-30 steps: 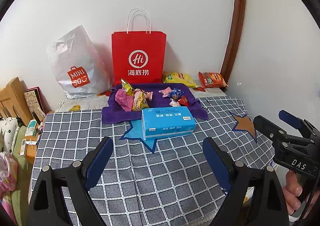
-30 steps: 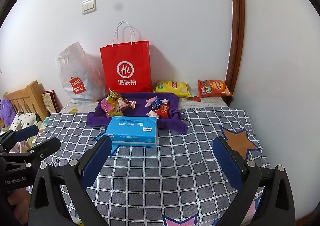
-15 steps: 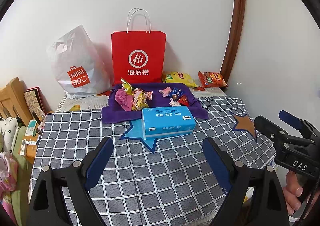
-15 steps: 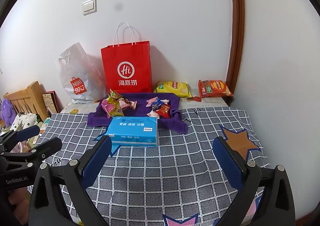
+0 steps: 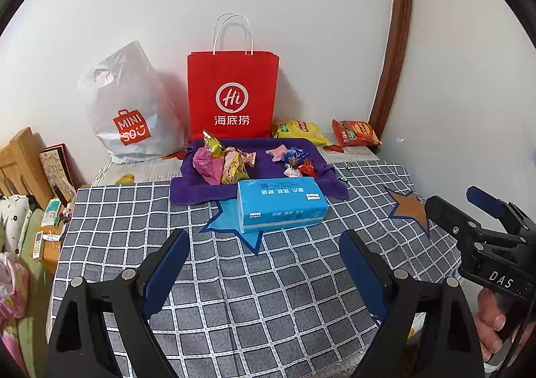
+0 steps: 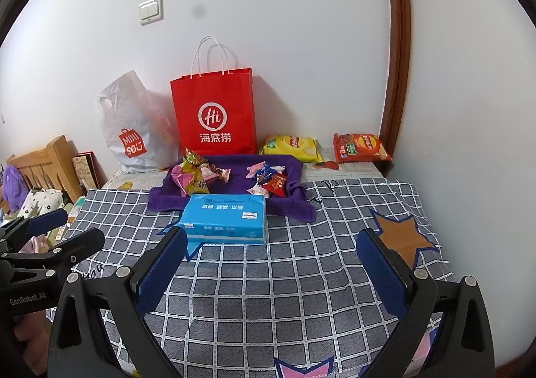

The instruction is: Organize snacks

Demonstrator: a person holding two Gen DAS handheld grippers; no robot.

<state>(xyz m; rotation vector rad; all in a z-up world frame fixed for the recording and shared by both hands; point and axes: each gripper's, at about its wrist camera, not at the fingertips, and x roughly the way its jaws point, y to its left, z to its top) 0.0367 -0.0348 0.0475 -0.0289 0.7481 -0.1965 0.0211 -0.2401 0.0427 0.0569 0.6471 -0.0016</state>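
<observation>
Wrapped snacks lie in two small heaps, one (image 5: 221,163) at the left and one (image 5: 294,160) at the right, on a purple cloth (image 5: 264,162) at the far side of the checked tablecloth (image 5: 268,294). A yellow chip bag (image 5: 299,131) and an orange chip bag (image 5: 355,133) lie by the wall. My left gripper (image 5: 264,260) hovers open and empty over the near part of the table. My right gripper (image 6: 271,240) is held beside it, also open and empty, well short of the snacks (image 6: 201,177).
A blue tissue pack (image 5: 281,203) lies just in front of the purple cloth. A red paper bag (image 5: 232,96) and a white plastic bag (image 5: 130,110) stand against the wall. A wooden headboard (image 5: 20,163) and clutter sit off the table's left edge.
</observation>
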